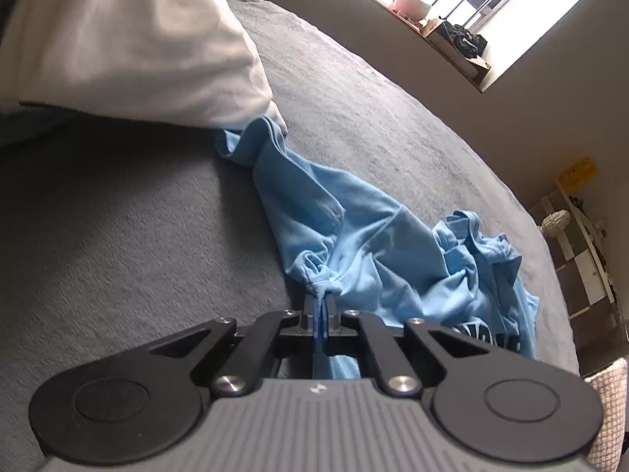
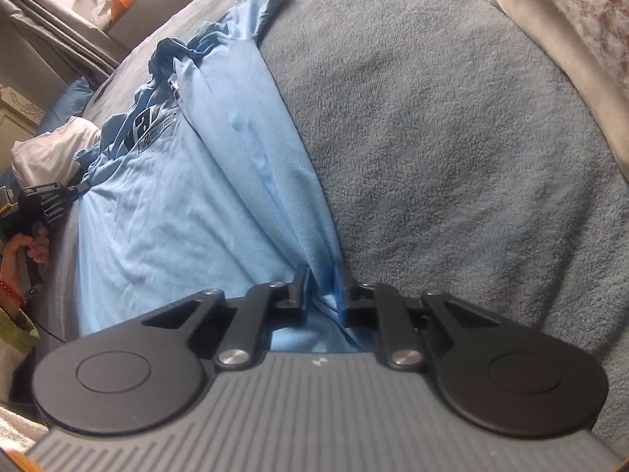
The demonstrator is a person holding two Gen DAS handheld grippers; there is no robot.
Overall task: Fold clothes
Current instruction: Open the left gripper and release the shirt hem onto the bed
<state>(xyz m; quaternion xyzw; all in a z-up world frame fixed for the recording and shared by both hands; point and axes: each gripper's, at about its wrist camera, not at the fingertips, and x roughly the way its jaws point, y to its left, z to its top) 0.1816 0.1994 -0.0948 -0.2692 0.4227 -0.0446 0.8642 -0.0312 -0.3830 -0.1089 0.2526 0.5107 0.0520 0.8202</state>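
Observation:
A light blue T-shirt (image 1: pixel 377 236) with a dark print lies crumpled and stretched across a grey blanket (image 1: pixel 118 216). My left gripper (image 1: pixel 321 303) is shut on a bunched edge of the shirt, and blue cloth runs back between its fingers. In the right wrist view the same T-shirt (image 2: pixel 188 204) spreads out to the left. My right gripper (image 2: pixel 321 277) is shut on a gathered fold at the shirt's near edge. The left gripper (image 2: pixel 78 188) also shows far left there, pinching the opposite edge, with a hand (image 2: pixel 27 247) on its handle.
A white cloth bundle (image 1: pixel 125 39) lies on the blanket (image 2: pixel 452 137) touching the shirt's far tip. A window sill (image 1: pixel 444 35) with boxes runs along the far wall. A shelf unit (image 1: pixel 582 251) stands beyond the bed's right edge. A patterned cushion (image 2: pixel 570 11) lies at the far right.

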